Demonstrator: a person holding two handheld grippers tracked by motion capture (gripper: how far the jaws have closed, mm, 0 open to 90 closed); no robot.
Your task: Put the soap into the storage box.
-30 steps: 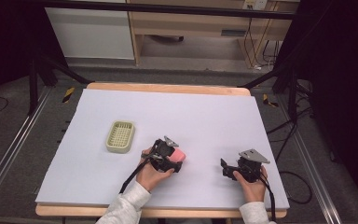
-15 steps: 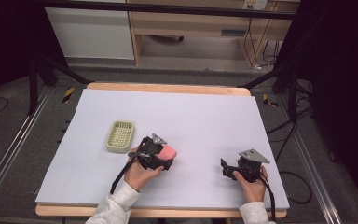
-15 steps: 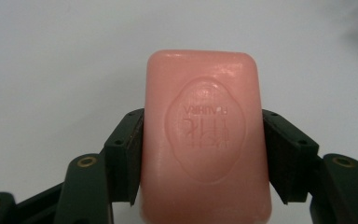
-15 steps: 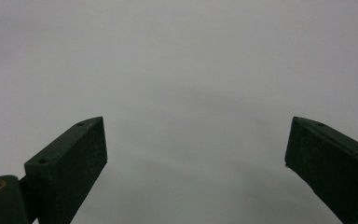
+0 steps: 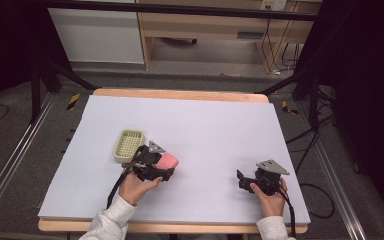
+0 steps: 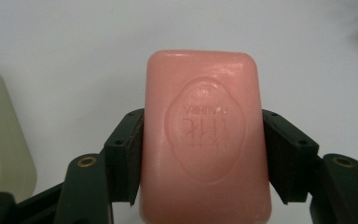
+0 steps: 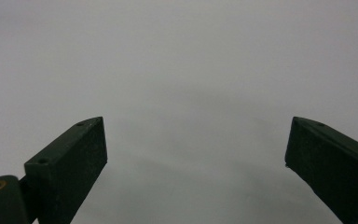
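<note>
A pink bar of soap (image 6: 204,135) with an embossed oval sits clamped between both pads of my left gripper (image 6: 203,154), a little above the white table. From above, that soap (image 5: 167,161) pokes out to the right of the left gripper (image 5: 166,167), just right of a pale green slotted soap dish (image 5: 129,144). The dish's rounded edge (image 6: 2,149) shows at the left of the left gripper view. My right gripper (image 5: 241,180) rests low at the table's front right, jaws wide apart (image 7: 196,163) with only bare table between them.
The white sheet (image 5: 210,125) covers the table, with a wooden rim (image 5: 180,94) at the back. Cables (image 5: 305,145) and black stand legs lie on the floor to the right. A shelf unit stands behind the table.
My left gripper has carried the soap leftward and slightly up, closing in on the soap dish. The right gripper has stayed put.
</note>
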